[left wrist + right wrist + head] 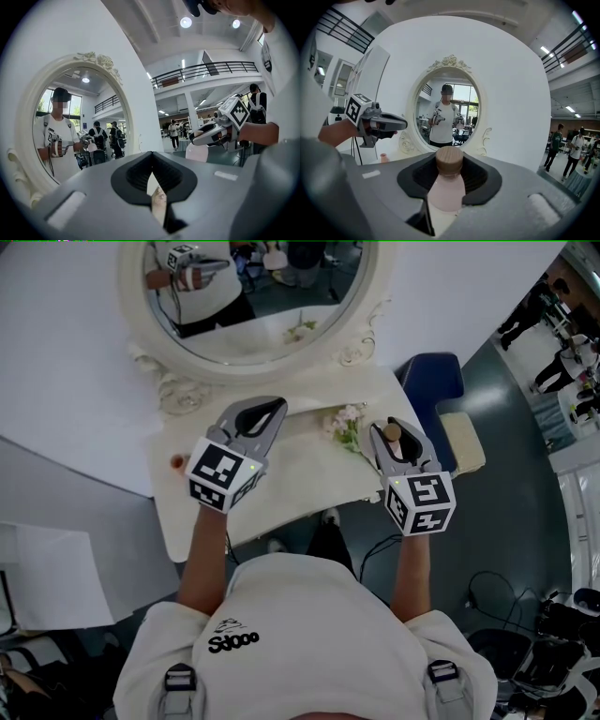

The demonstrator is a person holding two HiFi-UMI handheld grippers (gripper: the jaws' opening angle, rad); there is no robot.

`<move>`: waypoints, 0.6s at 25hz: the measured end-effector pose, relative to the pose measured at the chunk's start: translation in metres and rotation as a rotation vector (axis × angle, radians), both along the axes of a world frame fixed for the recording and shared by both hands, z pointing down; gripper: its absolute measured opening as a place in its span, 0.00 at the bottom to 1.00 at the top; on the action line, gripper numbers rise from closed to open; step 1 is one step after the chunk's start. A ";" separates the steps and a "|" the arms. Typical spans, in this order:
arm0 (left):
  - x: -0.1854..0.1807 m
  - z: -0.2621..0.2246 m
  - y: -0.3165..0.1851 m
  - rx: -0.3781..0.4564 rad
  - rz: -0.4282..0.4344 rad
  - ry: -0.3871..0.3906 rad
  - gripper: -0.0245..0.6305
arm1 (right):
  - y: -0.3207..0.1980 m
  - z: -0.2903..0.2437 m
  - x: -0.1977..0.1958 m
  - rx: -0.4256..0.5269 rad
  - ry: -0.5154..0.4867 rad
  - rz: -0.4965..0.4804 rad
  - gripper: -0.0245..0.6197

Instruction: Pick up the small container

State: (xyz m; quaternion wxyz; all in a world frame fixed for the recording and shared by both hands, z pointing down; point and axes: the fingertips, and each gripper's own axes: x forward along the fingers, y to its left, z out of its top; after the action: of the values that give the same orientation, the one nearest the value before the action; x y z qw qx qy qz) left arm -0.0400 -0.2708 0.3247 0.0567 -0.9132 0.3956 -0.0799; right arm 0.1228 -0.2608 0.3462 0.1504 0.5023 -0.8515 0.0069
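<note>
Head view puts the round mirror (pixel 253 306) at twelve o'clock on the white table (pixel 192 517). A sprig of flowers (pixel 345 425) lies just beside my right gripper (pixel 395 430), at its nine o'clock, and a blue chair (pixel 433 381) stands at its one o'clock, past the table edge. A small pink object (pixel 176 462) sits at eight o'clock from my left gripper (pixel 277 409), whose jaws are pressed together with nothing in them. My right jaws are clamped on the small container (pixel 446 187), a pale pink bottle closed by a wooden cap (pixel 449 159). Its opaque wall hides whatever is inside.
</note>
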 end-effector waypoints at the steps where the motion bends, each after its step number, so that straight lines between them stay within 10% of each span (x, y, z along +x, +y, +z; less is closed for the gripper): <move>1: -0.001 0.002 -0.001 -0.002 0.000 0.000 0.06 | -0.001 0.001 -0.001 -0.002 0.000 -0.001 0.24; 15: -0.004 0.003 0.001 -0.009 -0.012 0.000 0.06 | -0.002 -0.001 -0.004 -0.002 -0.009 -0.018 0.24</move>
State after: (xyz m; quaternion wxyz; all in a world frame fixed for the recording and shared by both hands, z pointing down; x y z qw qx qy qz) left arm -0.0438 -0.2697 0.3281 0.0522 -0.9109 0.4009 -0.0820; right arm 0.1189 -0.2624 0.3449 0.1474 0.4941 -0.8567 0.0087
